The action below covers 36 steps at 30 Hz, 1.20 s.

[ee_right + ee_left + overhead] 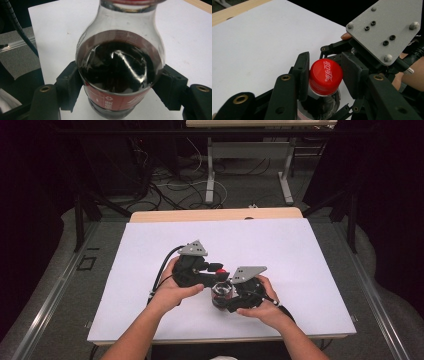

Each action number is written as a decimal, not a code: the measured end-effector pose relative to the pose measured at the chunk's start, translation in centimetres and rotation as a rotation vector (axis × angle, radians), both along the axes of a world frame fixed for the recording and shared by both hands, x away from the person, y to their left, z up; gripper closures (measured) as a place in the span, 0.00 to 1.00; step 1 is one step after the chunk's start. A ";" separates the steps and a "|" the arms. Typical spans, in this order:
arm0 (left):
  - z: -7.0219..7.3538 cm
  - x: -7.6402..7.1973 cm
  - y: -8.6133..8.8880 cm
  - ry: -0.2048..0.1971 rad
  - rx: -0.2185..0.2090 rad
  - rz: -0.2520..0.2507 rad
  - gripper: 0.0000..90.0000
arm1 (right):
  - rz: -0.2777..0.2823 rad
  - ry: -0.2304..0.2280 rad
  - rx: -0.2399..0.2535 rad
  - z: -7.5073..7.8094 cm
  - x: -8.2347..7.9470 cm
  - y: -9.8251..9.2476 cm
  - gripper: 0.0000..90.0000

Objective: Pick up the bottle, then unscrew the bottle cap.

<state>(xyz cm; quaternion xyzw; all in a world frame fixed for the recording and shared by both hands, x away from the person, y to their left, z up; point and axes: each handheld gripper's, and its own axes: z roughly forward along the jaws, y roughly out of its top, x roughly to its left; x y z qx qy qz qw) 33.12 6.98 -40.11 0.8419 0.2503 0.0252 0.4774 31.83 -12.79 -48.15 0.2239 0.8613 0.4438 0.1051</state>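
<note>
Standing upright on the white worktop, near its front edge: a small cola bottle, dark drink inside. Gripped around the body by the right claw, pads pressing on both sides at the label level, so held steady. Closed around the red cap by the left claw, left pad touching the cap; right pad seems very close, contact not fully sure. Cap not off yet, seated on the neck. Done so far, by judgement: bottle secured, cap grasped. Left to do: twisting the cap loose and lifting it away.
</note>
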 end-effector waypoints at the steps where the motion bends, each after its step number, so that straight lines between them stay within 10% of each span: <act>1: 0.0 0.0 0.0 0.000 0.000 0.000 0.67 | 0.000 0.000 0.000 0.0 0.0 0.0 0.33; 17: -0.5 -1.6 -2.1 -0.078 0.008 0.258 0.68 | -0.136 -0.022 -0.014 -0.2 0.2 0.1 0.33; 36: 0.3 0.4 0.3 0.013 -0.036 -0.041 0.62 | -0.015 0.034 0.029 0.2 0.0 -0.1 0.33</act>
